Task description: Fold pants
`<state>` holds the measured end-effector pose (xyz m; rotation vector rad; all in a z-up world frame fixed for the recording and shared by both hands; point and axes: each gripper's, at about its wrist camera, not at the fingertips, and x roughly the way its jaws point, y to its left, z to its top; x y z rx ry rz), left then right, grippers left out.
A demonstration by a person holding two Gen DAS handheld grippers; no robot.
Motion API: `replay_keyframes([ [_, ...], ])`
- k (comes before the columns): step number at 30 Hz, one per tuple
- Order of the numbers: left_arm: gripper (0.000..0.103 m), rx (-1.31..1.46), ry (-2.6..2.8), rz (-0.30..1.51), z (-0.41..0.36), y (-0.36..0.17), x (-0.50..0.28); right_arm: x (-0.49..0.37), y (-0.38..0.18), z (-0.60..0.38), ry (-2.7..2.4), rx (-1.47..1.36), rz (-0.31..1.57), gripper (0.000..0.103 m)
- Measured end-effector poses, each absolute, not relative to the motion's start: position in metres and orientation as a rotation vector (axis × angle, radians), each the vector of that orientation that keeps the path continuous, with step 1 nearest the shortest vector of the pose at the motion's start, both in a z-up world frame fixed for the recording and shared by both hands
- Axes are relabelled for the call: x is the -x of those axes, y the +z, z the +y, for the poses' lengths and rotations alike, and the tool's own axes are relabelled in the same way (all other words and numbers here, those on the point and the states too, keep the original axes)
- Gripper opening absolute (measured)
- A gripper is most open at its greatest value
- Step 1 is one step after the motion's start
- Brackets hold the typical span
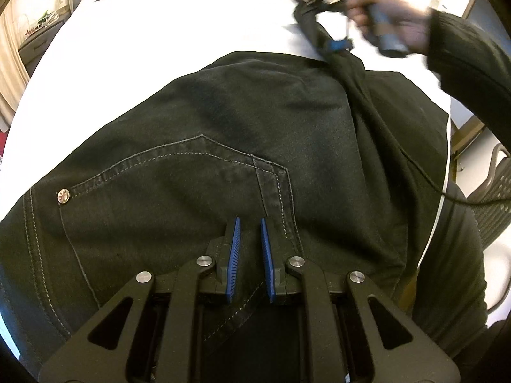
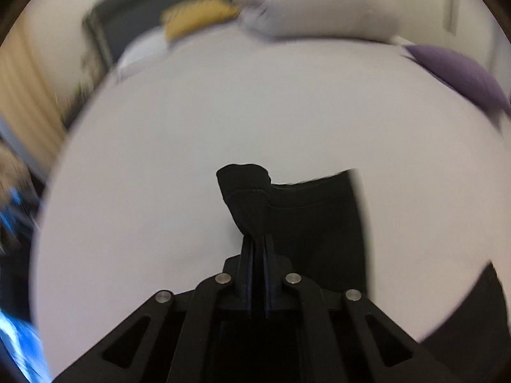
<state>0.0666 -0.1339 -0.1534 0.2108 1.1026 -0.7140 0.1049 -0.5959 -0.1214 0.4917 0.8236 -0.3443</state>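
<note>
A: Item one, the pants (image 1: 242, 134)?
B: Black denim, spread on the white bed (image 1: 166, 28). Waist end near, in the left wrist view; pocket stitching and a metal rivet (image 1: 63, 196) show at near left. One leg end is drawn up at far right.

A: Left gripper (image 1: 249, 228)?
B: Low over the waist area. Blue pads (image 1: 235, 255) stand a narrow gap apart, tips against or just above the cloth; contact cannot be told. Nothing held between them.

A: Right gripper (image 2: 257, 239)?
B: Fingers pressed together on a bunched fold of the pants (image 2: 306, 223). The hem end (image 2: 244, 178) sticks up beyond the tips, over the bed (image 2: 223, 111). From the left wrist view the same gripper (image 1: 338, 45) appears at far right, blurred, with the hand (image 1: 388, 16) on its handle.

A: Other entries?
B: Far edge of bed: a pale pillow (image 2: 319, 3), a yellow cushion (image 2: 198, 16), a purple cushion (image 2: 460, 70). A mesh chair (image 1: 495, 188) stands off the right side. The right wrist view is blurred throughout.
</note>
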Motion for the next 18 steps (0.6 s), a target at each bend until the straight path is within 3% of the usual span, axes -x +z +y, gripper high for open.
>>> replay_keyframes([
  [6,0.013,-0.237,-0.702,1.120,-0.147,-0.151,-0.066,0.045,-0.093,-0.680,-0.414,-0.809,0.565,0.006],
  [12,0.013,-0.244,-0.678,1.144,-0.160,-0.147,-0.071,0.163,-0.155,-0.756,-0.541,-1.116,0.472,0.006],
  [15,0.013,-0.269,-0.665,1.149,-0.168,-0.146,-0.073,0.188,-0.181,-0.758,-0.559,-1.204,0.452,0.011],
  [16,0.013,-0.277,-0.659,1.152,-0.171,-0.145,-0.073,0.210,-0.204,-0.758,-0.540,-1.315,0.418,0.019],
  [17,0.013,-0.281,-0.655,1.153,-0.174,-0.145,-0.073,0.210,-0.204,-0.758,-0.540,-1.315,0.418,0.042],
  [18,0.013,-0.286,-0.649,1.155,-0.176,-0.145,-0.074,0.217,-0.213,-0.754,-0.526,-1.354,0.405,0.049],
])
